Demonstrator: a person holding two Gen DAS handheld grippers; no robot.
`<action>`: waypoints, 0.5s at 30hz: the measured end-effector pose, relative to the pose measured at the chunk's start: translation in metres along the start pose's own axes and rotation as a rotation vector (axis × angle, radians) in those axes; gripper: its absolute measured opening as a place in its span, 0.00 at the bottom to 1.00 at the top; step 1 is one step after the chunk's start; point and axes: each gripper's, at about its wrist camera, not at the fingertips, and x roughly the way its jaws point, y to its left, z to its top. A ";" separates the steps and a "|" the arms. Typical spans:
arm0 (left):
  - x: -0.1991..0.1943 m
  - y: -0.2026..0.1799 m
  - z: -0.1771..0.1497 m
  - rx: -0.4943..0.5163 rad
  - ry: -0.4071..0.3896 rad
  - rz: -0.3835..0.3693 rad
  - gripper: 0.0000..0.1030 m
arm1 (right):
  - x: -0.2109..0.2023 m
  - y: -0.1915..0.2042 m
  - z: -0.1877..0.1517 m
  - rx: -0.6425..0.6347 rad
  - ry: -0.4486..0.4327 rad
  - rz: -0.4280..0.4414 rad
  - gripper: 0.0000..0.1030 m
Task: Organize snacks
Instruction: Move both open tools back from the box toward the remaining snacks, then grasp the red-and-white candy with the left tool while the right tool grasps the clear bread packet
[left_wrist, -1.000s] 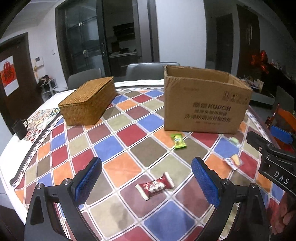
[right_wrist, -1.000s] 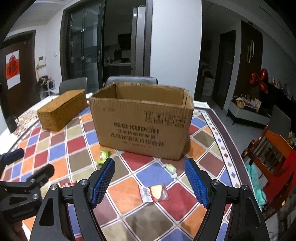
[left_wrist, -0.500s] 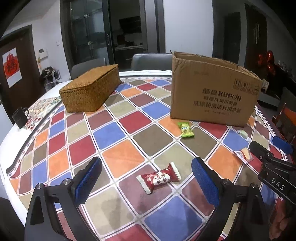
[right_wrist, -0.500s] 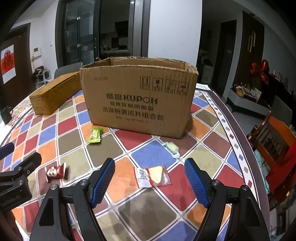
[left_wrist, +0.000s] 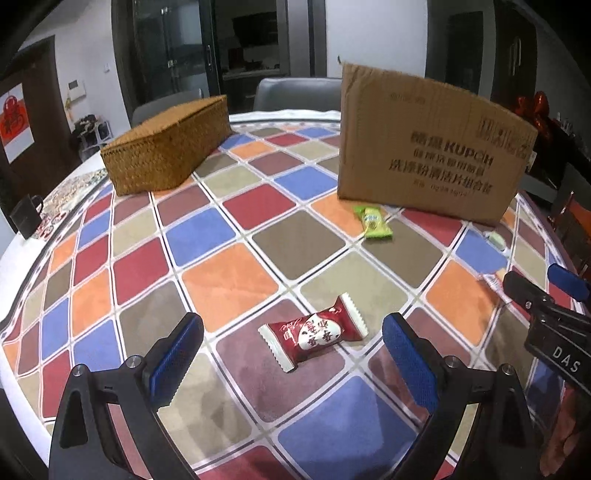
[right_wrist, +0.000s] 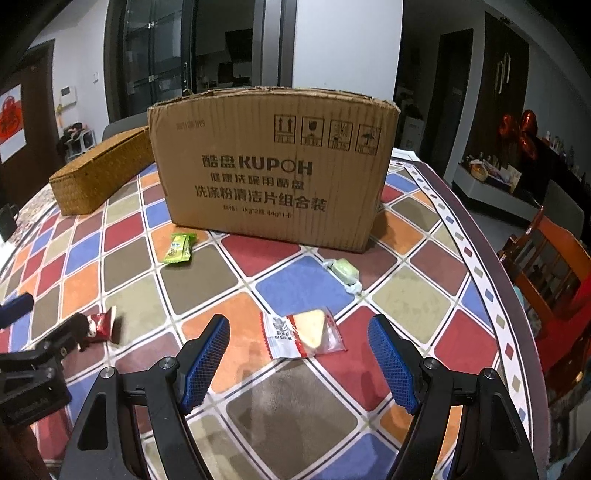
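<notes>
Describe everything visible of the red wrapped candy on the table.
The red wrapped candy is a small sealed pillow pack, glossy like foil or plastic, with white serrated ends and a white heart-like panel bearing red characters. It lies flat and skewed on the checked tablecloth, between the left gripper's open jaws, untouched.

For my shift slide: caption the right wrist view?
Open right tool poised over wedge snack, box behind.
</notes>
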 end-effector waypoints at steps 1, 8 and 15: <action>0.003 0.000 0.000 -0.003 0.007 0.000 0.96 | 0.002 0.000 0.000 0.000 0.006 0.001 0.76; 0.019 -0.001 -0.003 -0.008 0.040 0.017 0.96 | 0.021 0.001 -0.004 -0.004 0.053 -0.002 0.76; 0.027 0.002 -0.004 -0.027 0.062 0.005 0.95 | 0.031 0.002 -0.006 -0.001 0.081 -0.005 0.76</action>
